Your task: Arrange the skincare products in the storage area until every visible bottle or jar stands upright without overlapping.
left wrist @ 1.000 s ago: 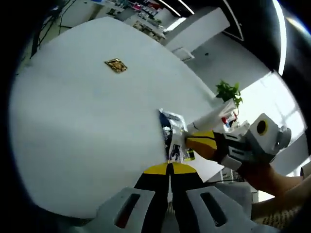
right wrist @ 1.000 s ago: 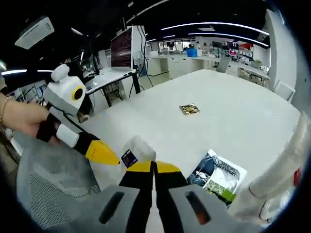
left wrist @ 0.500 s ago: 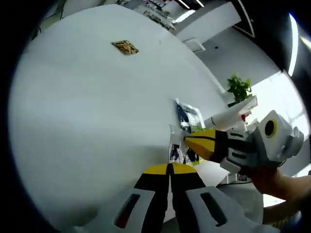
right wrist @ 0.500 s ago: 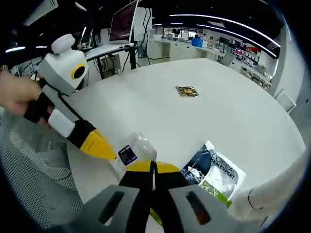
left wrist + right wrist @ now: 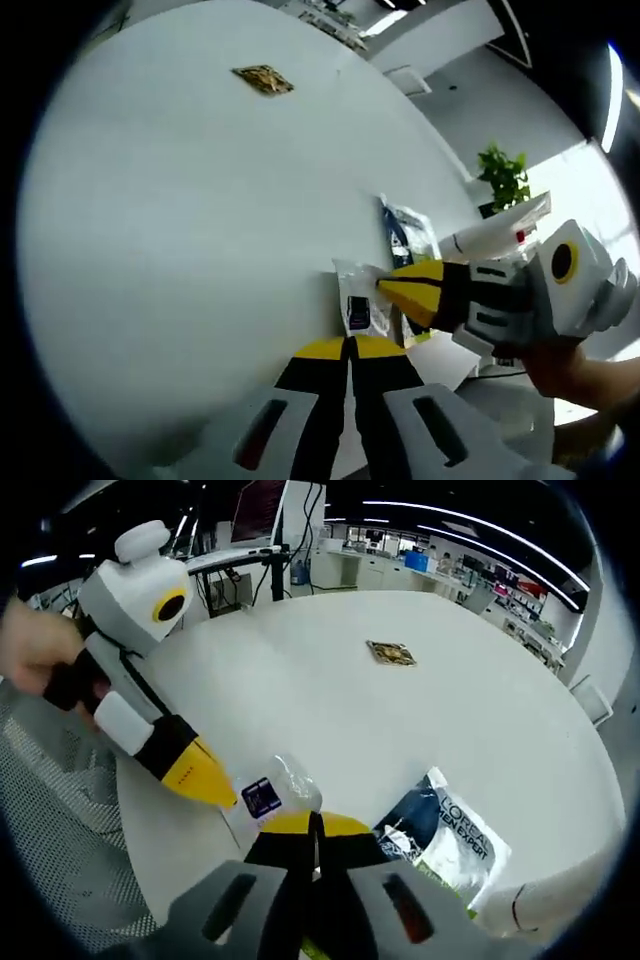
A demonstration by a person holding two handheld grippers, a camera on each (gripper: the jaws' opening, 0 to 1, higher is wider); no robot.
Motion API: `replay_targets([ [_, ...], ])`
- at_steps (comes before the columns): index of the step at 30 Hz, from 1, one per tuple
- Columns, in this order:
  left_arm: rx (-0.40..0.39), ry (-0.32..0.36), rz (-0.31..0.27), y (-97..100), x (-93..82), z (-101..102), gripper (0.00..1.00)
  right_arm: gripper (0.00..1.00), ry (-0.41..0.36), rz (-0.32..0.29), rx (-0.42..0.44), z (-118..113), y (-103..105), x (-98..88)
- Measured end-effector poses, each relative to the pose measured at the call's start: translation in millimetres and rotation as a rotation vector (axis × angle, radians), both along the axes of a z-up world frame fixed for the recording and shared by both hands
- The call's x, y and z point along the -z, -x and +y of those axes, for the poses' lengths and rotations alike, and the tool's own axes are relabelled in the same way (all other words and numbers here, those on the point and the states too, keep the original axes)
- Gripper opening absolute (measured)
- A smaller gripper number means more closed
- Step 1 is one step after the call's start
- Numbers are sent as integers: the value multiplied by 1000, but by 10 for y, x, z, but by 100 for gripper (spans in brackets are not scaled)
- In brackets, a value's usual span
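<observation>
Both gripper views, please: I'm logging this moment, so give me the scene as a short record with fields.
surface: white table
near edge: small clear bottle with a dark label, lying down
beside it: L'Oreal sachet, flat
far off: small gold packet, flat, apart from the rest
left tongs: shut, tip at the bottle
right tongs: shut, tip at the bottle
standing upright: nothing yet
</observation>
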State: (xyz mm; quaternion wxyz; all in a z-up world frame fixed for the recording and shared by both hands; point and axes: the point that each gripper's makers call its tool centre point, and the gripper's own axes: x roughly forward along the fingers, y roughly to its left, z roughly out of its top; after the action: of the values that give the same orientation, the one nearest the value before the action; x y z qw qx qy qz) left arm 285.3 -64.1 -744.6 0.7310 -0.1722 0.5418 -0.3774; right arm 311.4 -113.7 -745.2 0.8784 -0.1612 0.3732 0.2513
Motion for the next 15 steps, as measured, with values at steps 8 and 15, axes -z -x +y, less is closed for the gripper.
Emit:
replay_targets([
  [8, 57, -39, -57, -5, 17, 0, 0, 1, 17, -2, -14, -6, 3, 42],
  [15, 232, -152, -222, -5, -16, 86, 5, 1, 22, -10, -25, 8, -9, 39],
])
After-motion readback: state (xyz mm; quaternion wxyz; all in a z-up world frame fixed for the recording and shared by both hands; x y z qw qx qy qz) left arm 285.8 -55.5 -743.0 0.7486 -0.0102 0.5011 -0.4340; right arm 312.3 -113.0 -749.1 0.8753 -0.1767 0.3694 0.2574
